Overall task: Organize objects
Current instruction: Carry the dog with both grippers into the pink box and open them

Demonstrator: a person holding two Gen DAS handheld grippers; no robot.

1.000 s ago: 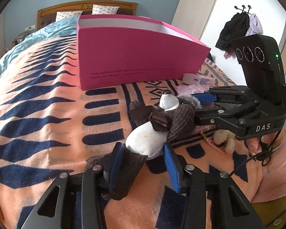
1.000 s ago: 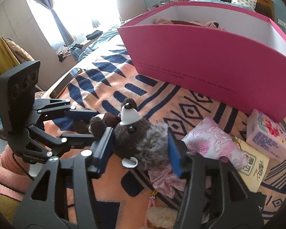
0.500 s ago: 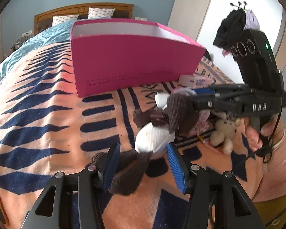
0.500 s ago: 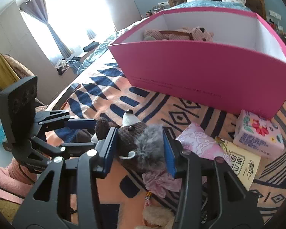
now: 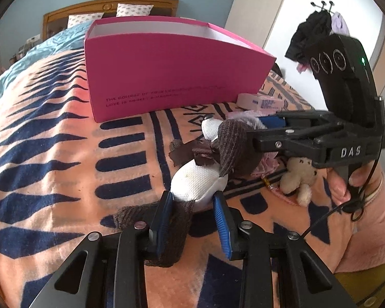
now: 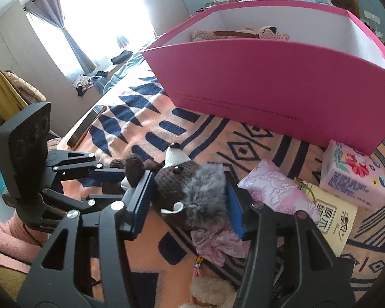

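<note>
We see one open pink cardboard box (image 6: 282, 82) on the orange-and-navy patterned blanket (image 5: 51, 154), with one tan knitted plush (image 6: 246, 32) inside. In front of it, our left gripper (image 5: 192, 218) clamps the brown-and-white knitted plush animal (image 5: 213, 159) by its legs, our right gripper (image 6: 190, 200) its head.

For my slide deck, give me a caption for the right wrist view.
Two hand-held grippers clamp a brown plush hedgehog on the patterned blanket before an open pink box.
</note>
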